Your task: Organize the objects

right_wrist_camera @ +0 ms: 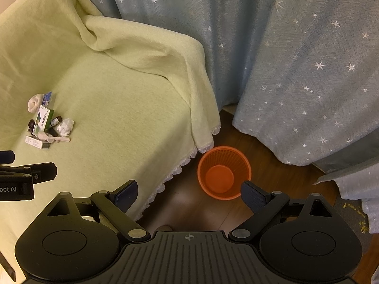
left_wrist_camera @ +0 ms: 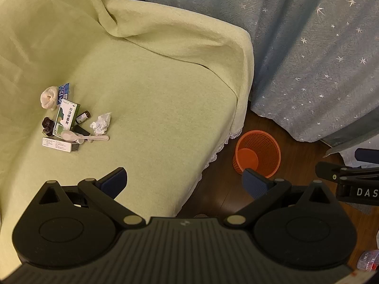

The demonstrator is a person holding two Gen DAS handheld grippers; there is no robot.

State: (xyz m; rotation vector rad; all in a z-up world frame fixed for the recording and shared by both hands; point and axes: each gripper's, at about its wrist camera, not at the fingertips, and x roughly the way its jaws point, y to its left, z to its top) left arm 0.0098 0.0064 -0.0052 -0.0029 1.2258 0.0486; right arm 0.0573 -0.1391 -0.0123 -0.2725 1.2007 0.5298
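Presently both grippers, left gripper [left_wrist_camera: 184,179] and right gripper [right_wrist_camera: 189,191], are released; clutter pile [left_wrist_camera: 71,123] lies ahead-left of the fingers, bin [right_wrist_camera: 223,172] ahead for discards.

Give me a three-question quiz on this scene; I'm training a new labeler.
1. True or false: the orange bin holds crumpled paper.
2. What rests across the box pile? A) spoon B) scissors C) pen
3. Fill in: both the left gripper and the right gripper are ____.

Key: 1 false, it looks empty; 2 A; 3 open. The crumpled tissue lies on the green blanket.
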